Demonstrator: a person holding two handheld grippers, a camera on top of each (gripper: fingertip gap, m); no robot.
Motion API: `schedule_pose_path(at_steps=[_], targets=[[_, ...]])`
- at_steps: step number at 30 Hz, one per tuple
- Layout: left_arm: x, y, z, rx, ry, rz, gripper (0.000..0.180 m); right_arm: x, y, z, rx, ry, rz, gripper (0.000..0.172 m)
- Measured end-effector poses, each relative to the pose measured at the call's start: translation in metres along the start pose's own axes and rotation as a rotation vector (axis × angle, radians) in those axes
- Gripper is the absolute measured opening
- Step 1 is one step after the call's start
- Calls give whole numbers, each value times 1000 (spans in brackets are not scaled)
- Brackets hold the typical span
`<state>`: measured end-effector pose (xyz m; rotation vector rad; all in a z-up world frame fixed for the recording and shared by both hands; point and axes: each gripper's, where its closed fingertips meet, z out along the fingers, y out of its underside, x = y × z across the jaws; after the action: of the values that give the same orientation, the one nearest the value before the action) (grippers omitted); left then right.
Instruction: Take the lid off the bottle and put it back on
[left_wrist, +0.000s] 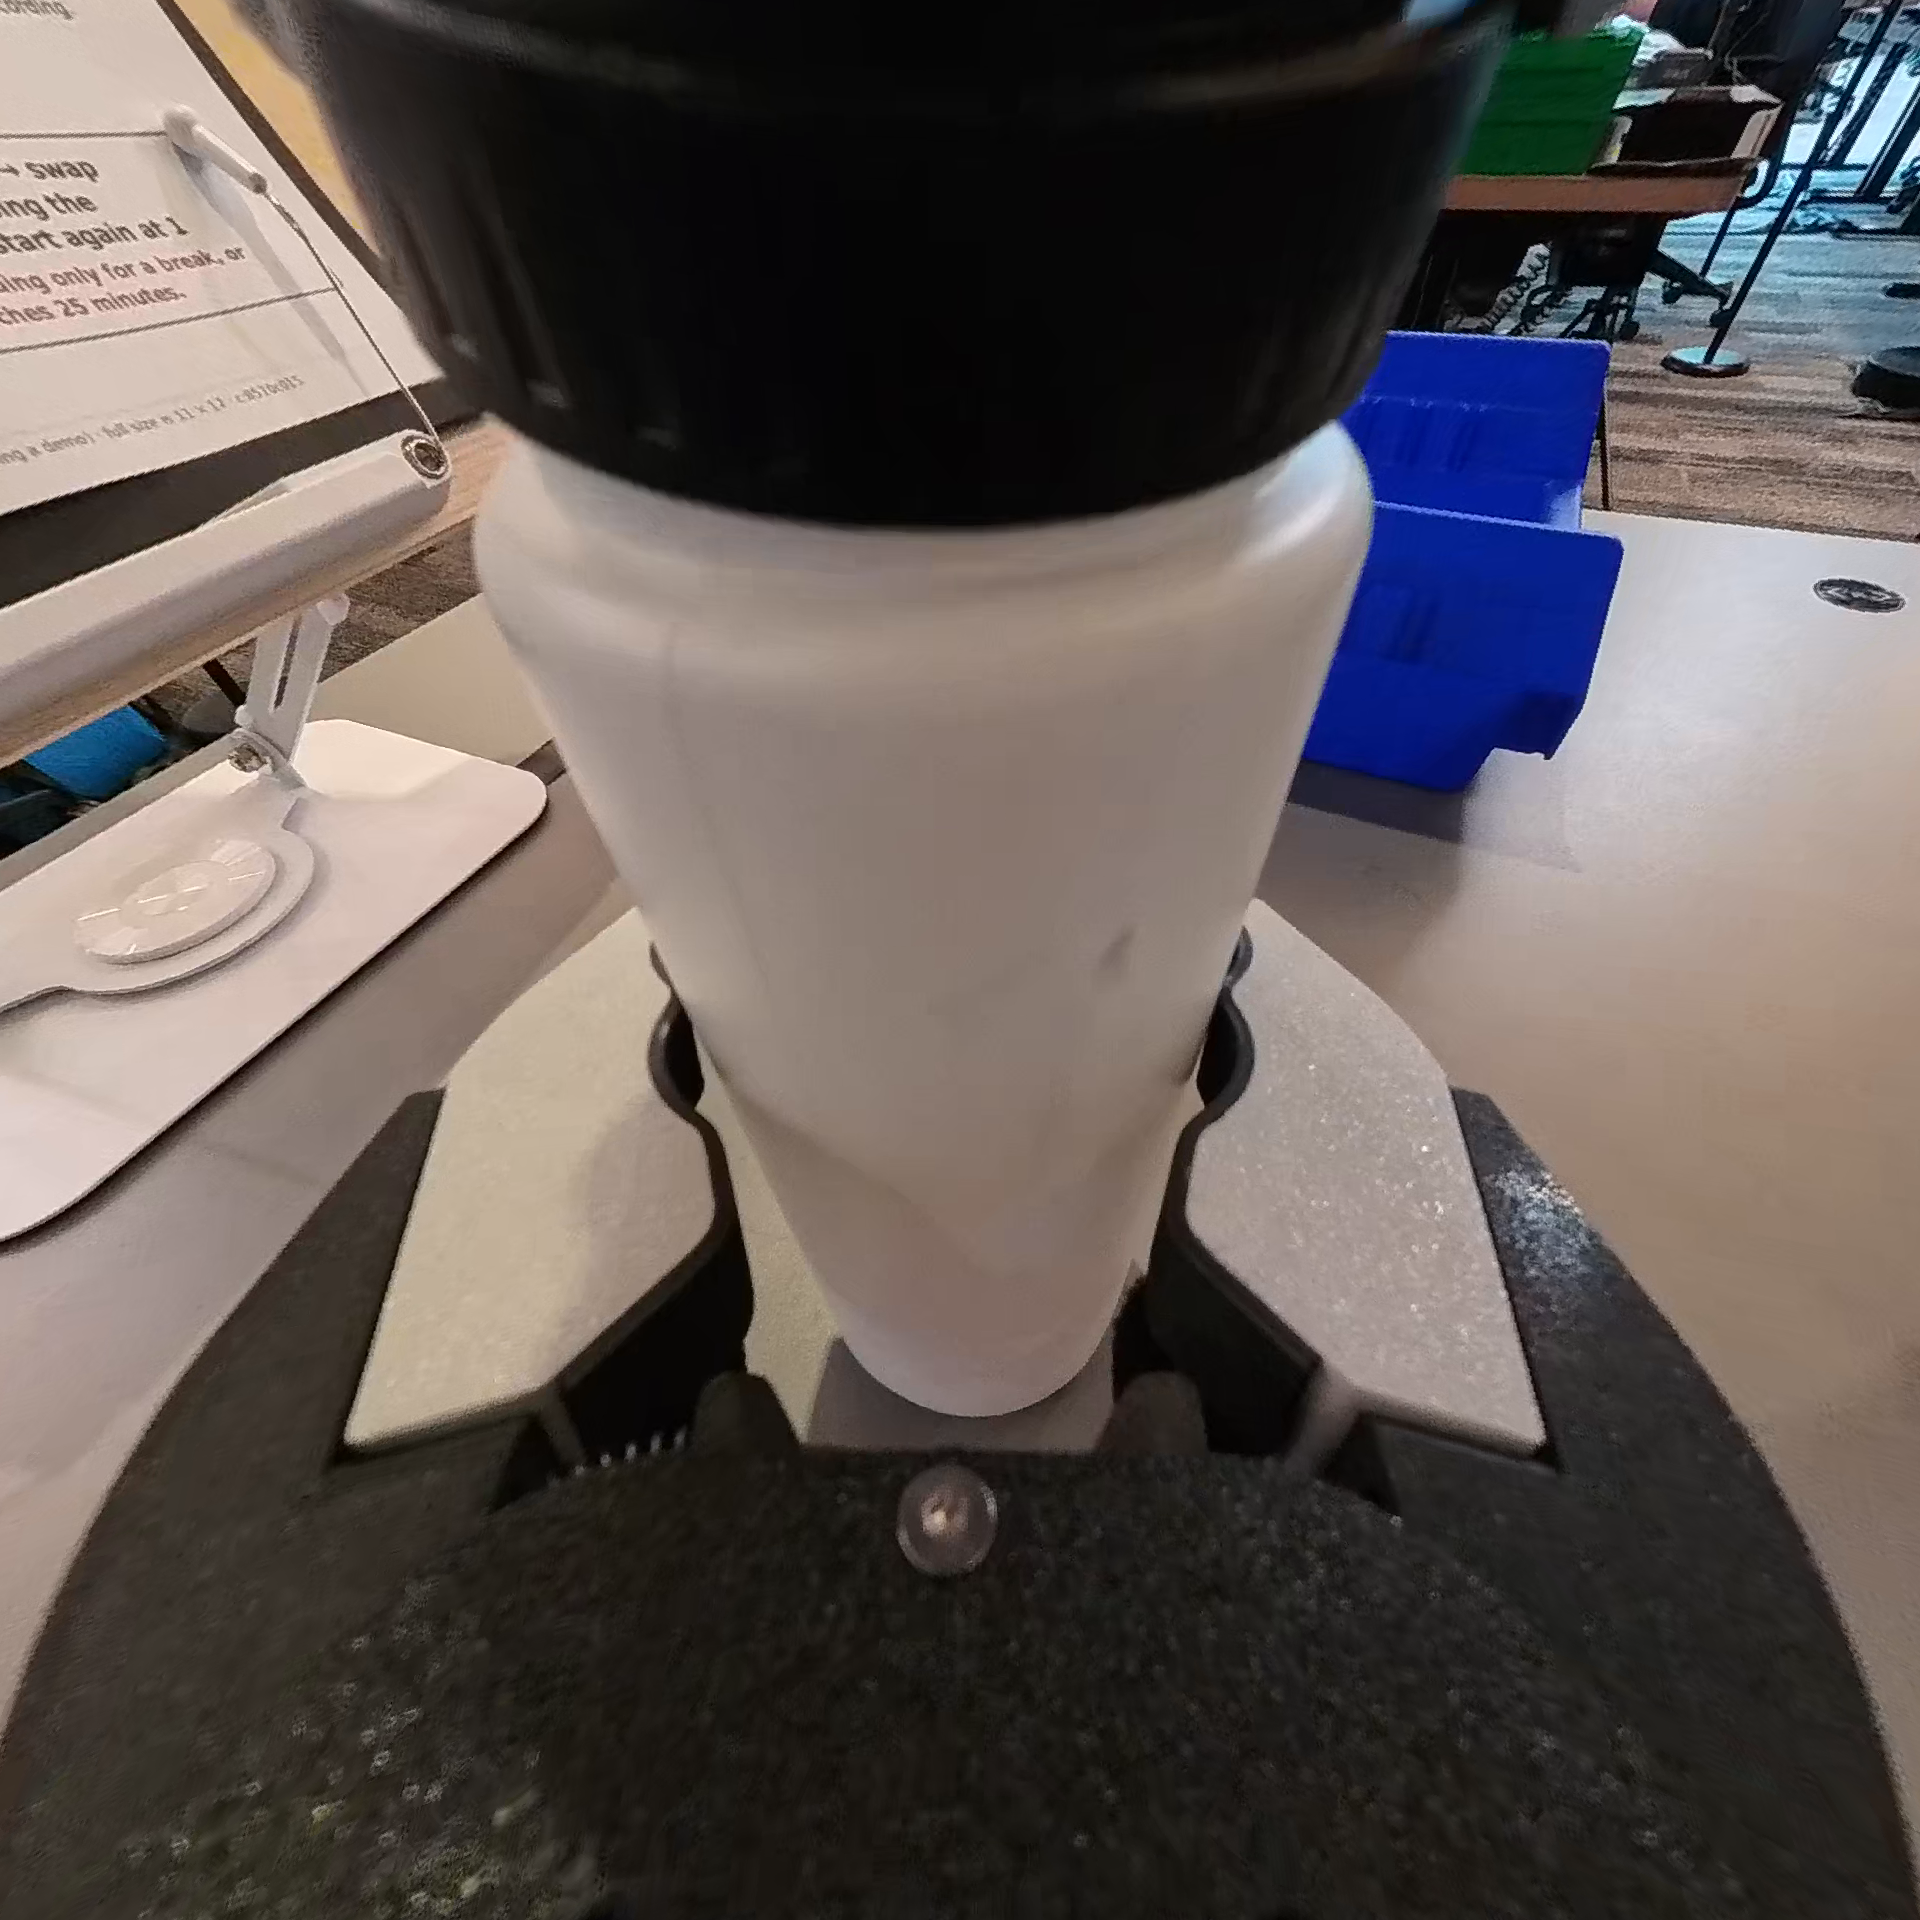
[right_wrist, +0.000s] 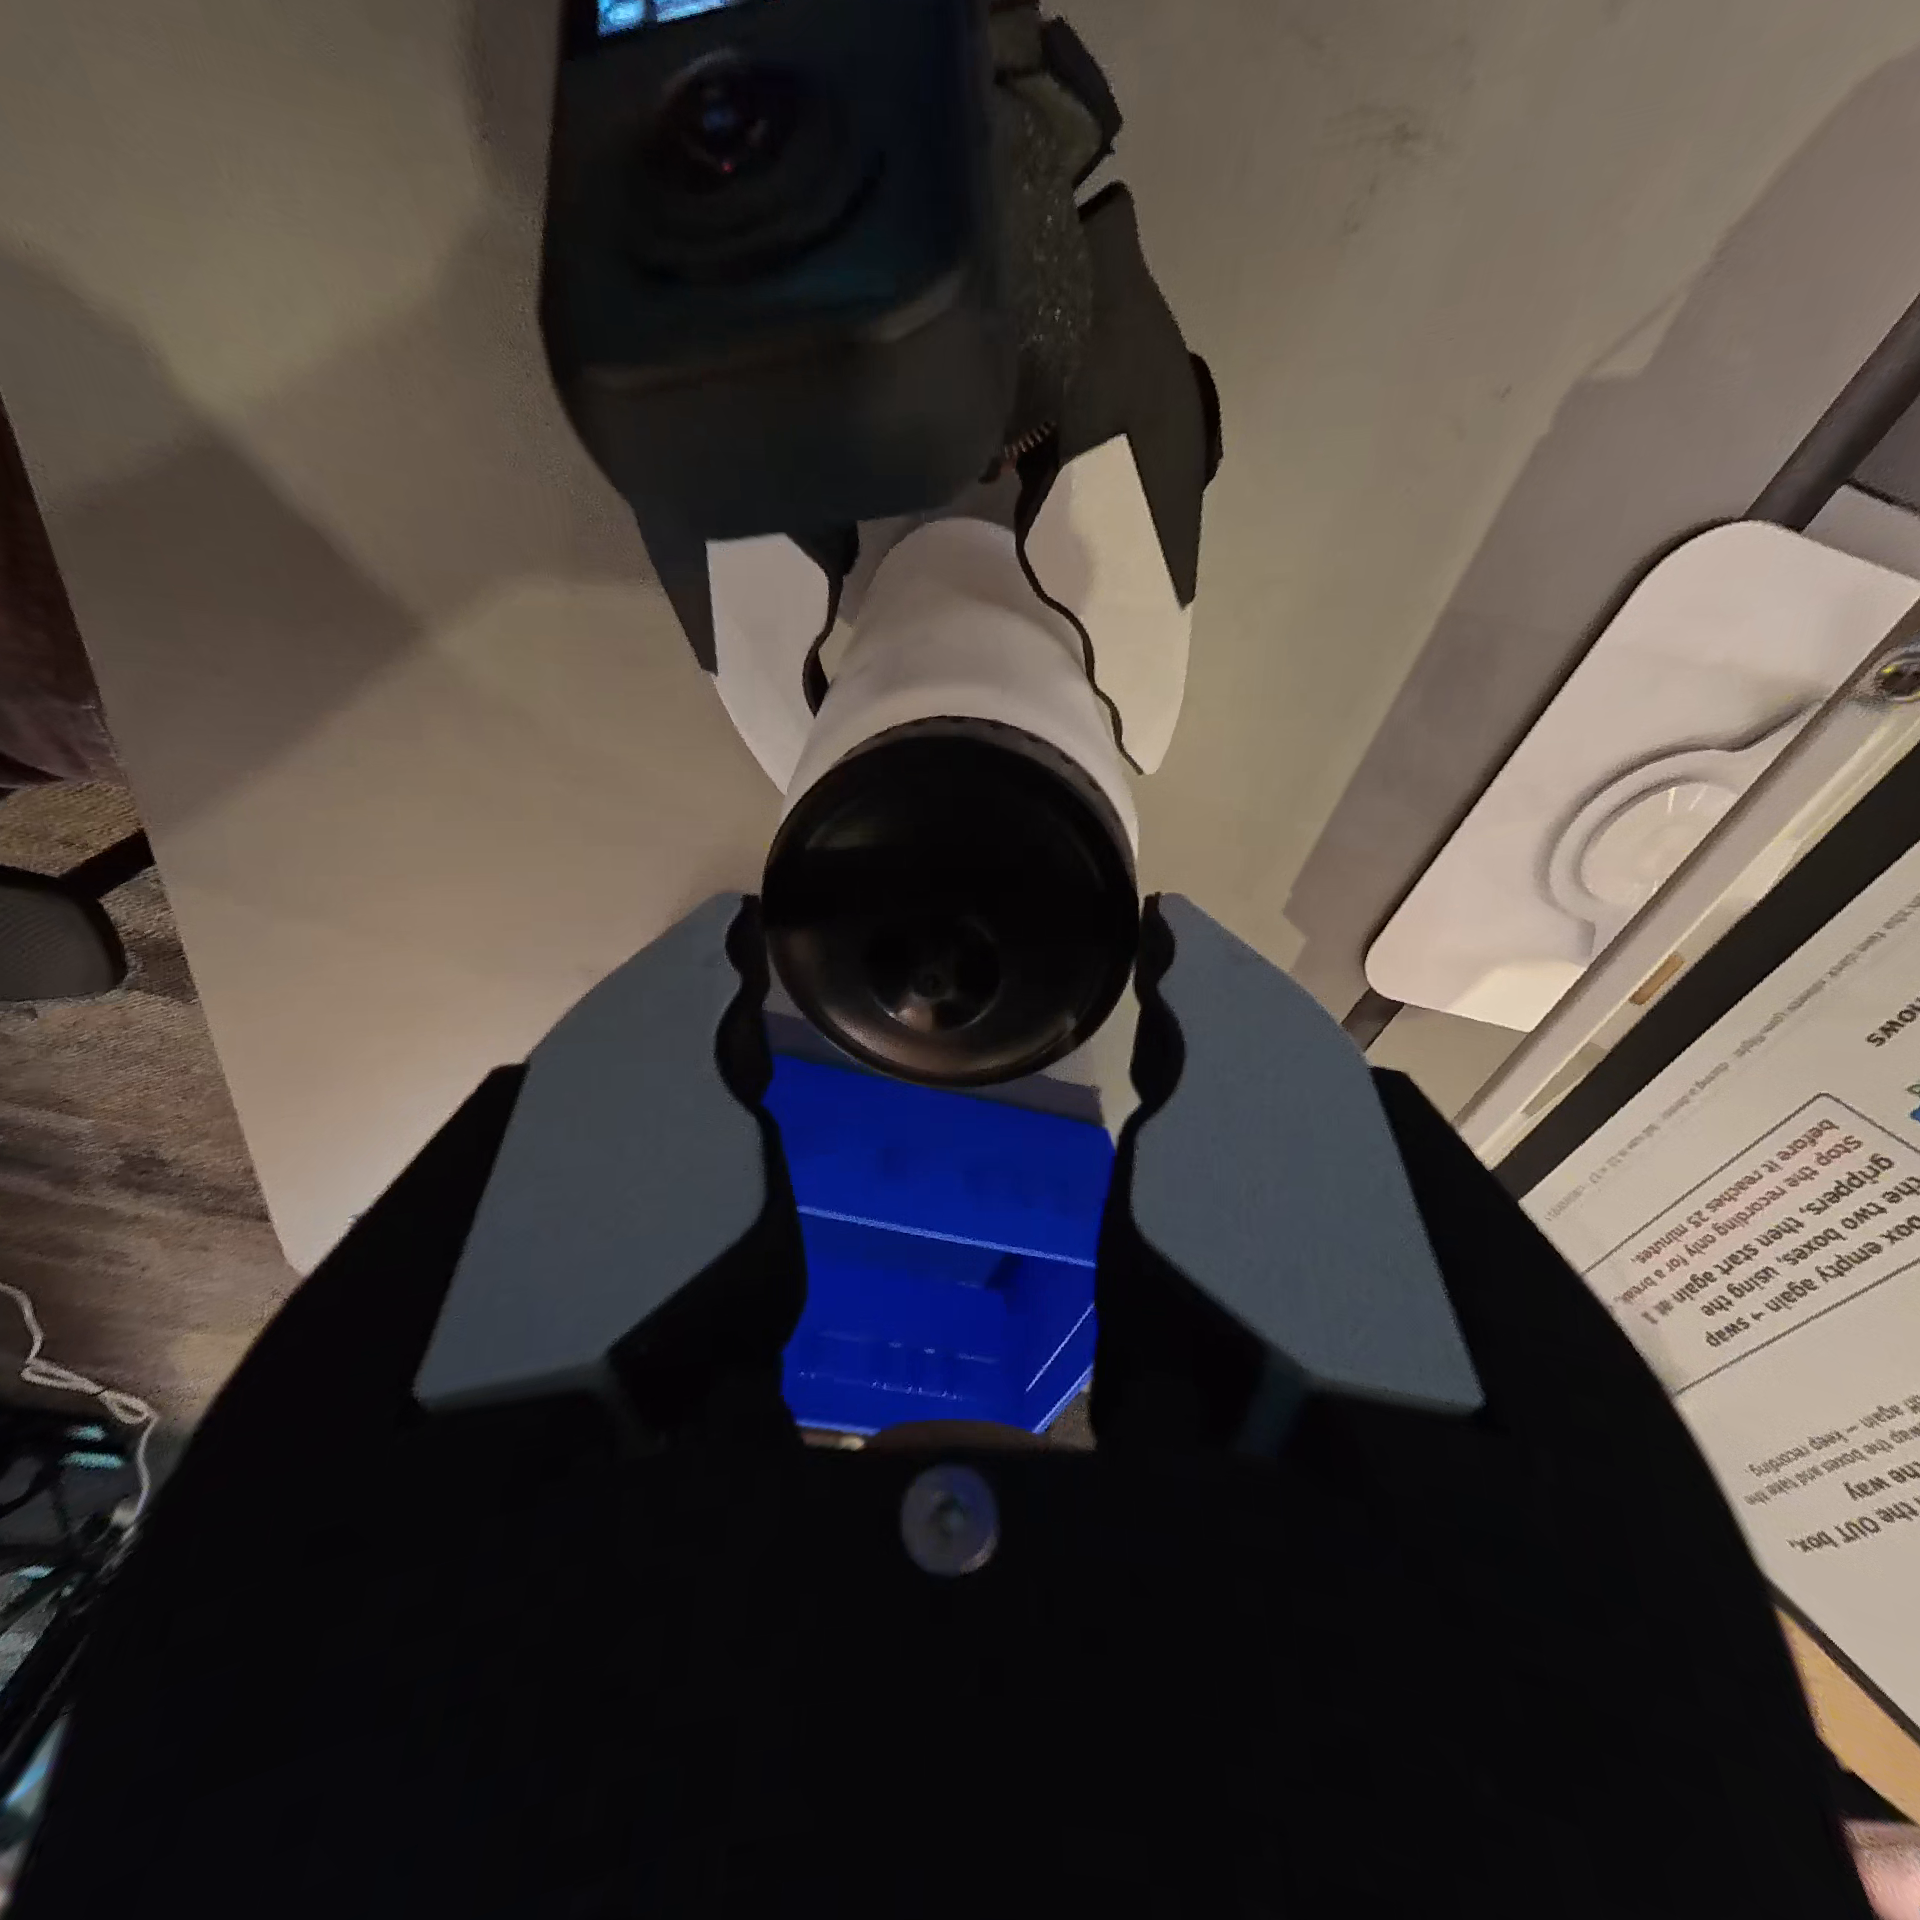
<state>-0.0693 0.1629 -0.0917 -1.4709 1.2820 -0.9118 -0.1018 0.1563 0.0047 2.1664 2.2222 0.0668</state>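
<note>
Left claw (left_wrist: 951, 1029) grips white bottle (left_wrist: 935, 831) — right claw (right_wrist: 948, 997) flanks black lid (right_wrist: 948, 899)

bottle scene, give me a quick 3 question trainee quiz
1. True or false: the black lid is on the white bottle.
2. Which gripper holds the bottle's body? A) left gripper B) right gripper C) neither
3. What colour is the bin on the table behind the bottle?

Key
1. True.
2. A. The left gripper has a finger pressed on each side of the body; the right gripper faces the lid end-on, and contact is unclear.
3. Blue.
</note>
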Motion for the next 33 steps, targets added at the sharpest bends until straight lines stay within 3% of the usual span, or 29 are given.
schedule_pose_path(at_steps=[10,18,24,33], targets=[[0,0,0,2,5,3,95,-1,1,0,248,-38,81,68],[1,0,0,-4,7,11,94,-2,2,0,163,-98,140,68],[0,1,-1,-6,14,1,94,1,0,-3,116,14,-46,68],[1,1,-1,-9,10,8,94,0,-5,-6,120,68,-27,82]])
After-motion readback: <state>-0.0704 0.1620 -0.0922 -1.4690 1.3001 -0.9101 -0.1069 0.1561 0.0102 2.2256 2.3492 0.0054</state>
